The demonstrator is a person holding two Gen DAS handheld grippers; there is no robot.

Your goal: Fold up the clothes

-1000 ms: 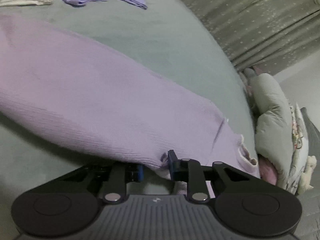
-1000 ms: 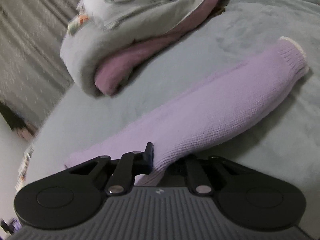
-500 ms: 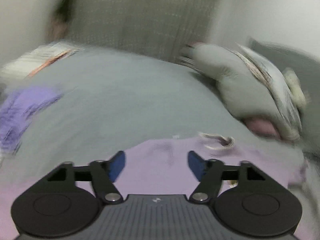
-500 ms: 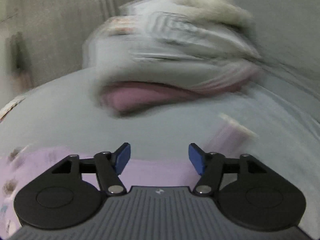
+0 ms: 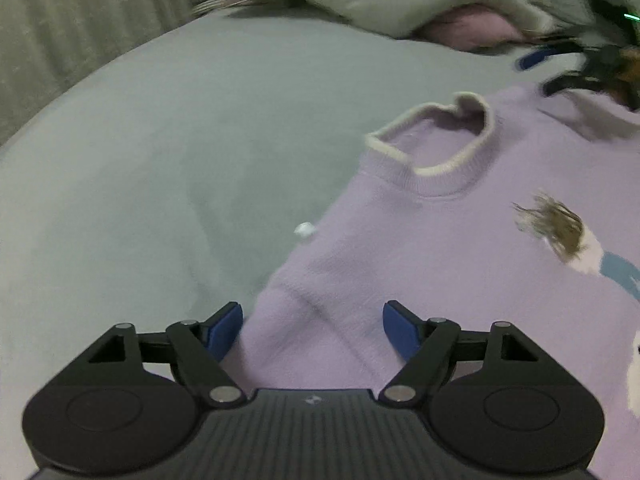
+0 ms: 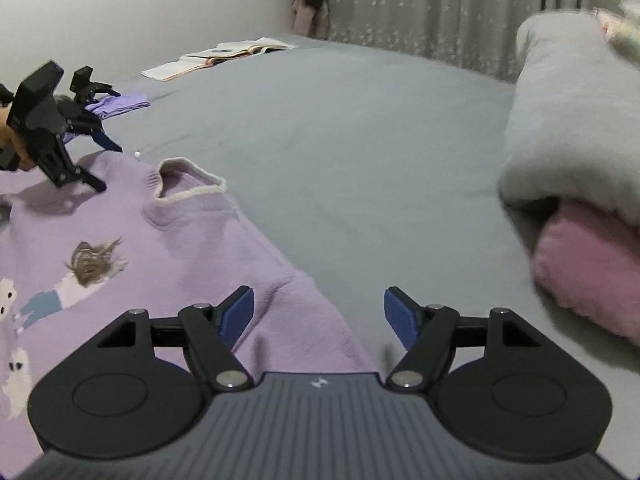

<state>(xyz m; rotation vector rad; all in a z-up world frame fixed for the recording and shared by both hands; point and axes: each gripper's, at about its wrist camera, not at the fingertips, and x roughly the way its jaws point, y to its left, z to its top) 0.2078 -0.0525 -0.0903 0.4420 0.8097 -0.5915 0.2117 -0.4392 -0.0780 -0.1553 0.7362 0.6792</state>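
hovering over the lilac sweater [image 5: 460, 248] — left gripper [image 5: 312, 324] spread, right gripper [image 6: 319, 314] opening (both holding nothing).

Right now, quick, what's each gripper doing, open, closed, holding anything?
Left gripper: open, holding nothing, over the lilac sweater.
Right gripper: jaws opening, nothing gripped, over the sweater's edge.
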